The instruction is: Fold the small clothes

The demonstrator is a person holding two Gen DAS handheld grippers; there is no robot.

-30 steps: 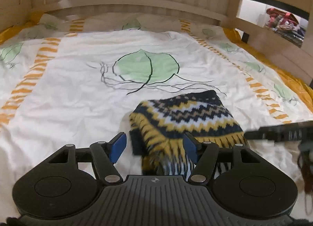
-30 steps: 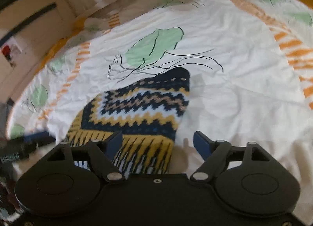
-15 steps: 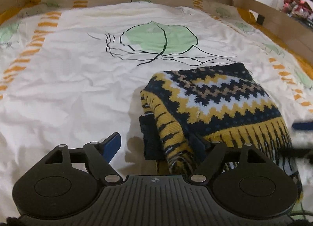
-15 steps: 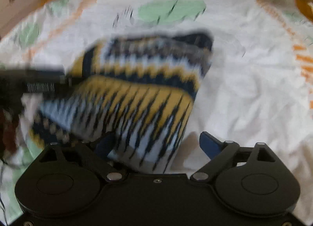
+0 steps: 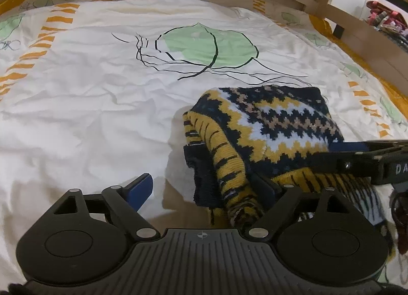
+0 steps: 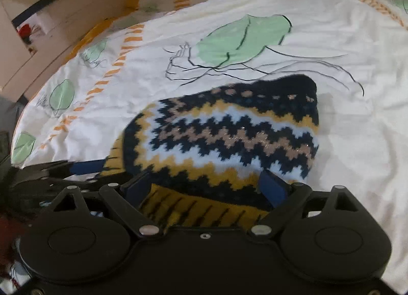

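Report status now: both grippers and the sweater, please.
Left gripper opening, sweater edge between fingers, unpressed. Right gripper open over its near hem. Sweater folded on bedsheet. Nothing in the way.

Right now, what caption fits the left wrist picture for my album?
Folded zigzag sweater on a leaf-print bedsheet, left gripper opening at its near edge.

The left tool (image 5: 202, 187), jaws opening, straddles the folded patterned sweater's (image 5: 275, 126) edge on the bedsheet (image 5: 89, 106).
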